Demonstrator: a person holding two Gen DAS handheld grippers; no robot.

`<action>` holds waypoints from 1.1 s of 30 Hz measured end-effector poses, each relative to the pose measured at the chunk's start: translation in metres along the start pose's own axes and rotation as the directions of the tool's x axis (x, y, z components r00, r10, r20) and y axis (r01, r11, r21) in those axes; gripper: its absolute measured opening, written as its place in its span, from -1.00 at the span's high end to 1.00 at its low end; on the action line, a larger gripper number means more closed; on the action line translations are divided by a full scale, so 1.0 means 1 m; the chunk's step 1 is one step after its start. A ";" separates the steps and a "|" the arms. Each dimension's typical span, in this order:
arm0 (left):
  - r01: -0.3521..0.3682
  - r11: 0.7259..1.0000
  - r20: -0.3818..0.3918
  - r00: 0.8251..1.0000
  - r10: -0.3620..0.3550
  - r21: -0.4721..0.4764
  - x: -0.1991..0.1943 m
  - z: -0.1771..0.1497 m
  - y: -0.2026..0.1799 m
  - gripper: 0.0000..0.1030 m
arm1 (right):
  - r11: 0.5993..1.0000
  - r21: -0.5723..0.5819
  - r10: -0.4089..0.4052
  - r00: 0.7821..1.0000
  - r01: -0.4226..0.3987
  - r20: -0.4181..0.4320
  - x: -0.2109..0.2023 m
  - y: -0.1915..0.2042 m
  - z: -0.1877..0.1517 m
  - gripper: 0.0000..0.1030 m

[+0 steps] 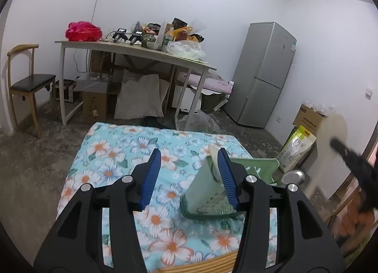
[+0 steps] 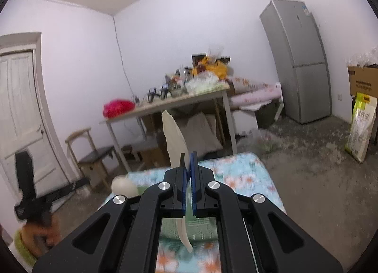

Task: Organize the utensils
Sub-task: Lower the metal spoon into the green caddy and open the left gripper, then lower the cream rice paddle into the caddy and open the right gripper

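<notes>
On the floral cloth stands a green perforated utensil basket. My left gripper is open just above the cloth. The basket's near wall and a cream utensil stand between its pads, close to the right one, and neither pad presses on them. My right gripper is shut on a cream flat spatula, held above the basket with the blade pointing up. It shows blurred at the right of the left wrist view. A cream rounded utensil head sits to the left.
A round metal utensil head lies right of the basket. Behind the cloth stands a cluttered table, with a chair to the left, a grey fridge to the right, and boxes and a yellow-green bag. A white door stands at far left.
</notes>
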State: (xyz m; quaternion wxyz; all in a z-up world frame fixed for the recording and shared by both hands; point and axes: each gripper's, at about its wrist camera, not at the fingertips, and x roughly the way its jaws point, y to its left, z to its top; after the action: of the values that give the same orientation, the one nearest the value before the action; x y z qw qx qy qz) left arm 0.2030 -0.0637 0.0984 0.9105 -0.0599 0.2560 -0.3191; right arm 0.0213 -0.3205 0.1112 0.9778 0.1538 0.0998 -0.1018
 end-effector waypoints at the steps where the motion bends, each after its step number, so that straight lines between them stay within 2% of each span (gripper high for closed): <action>1: -0.002 1.000 -0.002 1.000 0.002 -0.004 -0.003 -0.002 0.002 0.07 | 1.000 0.006 0.002 1.000 -0.002 0.017 0.006 0.000 0.004 0.94; 6: -0.020 1.000 -0.015 1.000 0.020 -0.021 -0.010 -0.010 0.011 0.07 | 0.999 0.022 -0.043 0.997 0.042 0.057 0.039 -0.002 0.006 0.93; 11: -0.038 0.999 -0.026 0.999 0.037 -0.031 -0.014 -0.013 0.019 0.07 | 0.992 0.018 -0.125 0.991 0.124 0.050 0.078 -0.005 -0.015 0.93; 15: -0.044 0.998 -0.032 0.999 0.043 -0.033 -0.015 -0.014 0.020 0.07 | 0.989 0.019 -0.147 0.989 0.147 -0.023 0.100 -0.011 -0.036 0.90; 17: -0.045 0.998 -0.034 0.998 0.044 -0.033 -0.015 -0.015 0.021 0.06 | 0.991 0.025 -0.133 0.990 0.135 -0.046 0.100 -0.013 -0.041 0.83; 18: -0.046 0.998 -0.035 0.998 0.044 -0.031 -0.014 -0.014 0.022 0.05 | 0.991 0.027 -0.130 0.991 0.131 -0.043 0.097 -0.013 -0.041 0.66; 19: -0.046 0.998 -0.036 0.998 0.045 -0.031 -0.014 -0.015 0.022 0.05 | 0.991 0.025 -0.128 0.991 0.129 -0.034 0.092 -0.014 -0.040 0.37; 21: -0.044 0.998 -0.041 0.998 0.042 -0.035 -0.011 -0.017 0.021 0.04 | 0.993 0.021 -0.118 0.993 0.118 -0.003 0.080 -0.013 -0.036 0.12; 26: -0.037 0.999 -0.056 0.998 0.035 -0.040 -0.005 -0.019 0.018 0.04 | 0.994 0.006 -0.110 0.993 0.110 0.035 0.062 -0.011 -0.030 0.03; 33: -0.050 0.998 -0.062 0.997 0.048 -0.035 -0.006 -0.021 0.020 -0.03 | 0.993 0.038 -0.110 0.994 0.109 0.025 0.036 -0.017 -0.025 0.02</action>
State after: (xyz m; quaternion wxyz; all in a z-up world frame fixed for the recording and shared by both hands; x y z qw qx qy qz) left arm 0.1994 -0.0435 0.0779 0.9086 -0.0604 0.2907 -0.2937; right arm 0.0481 -0.3349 0.0753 0.9690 0.1646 0.0928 -0.1590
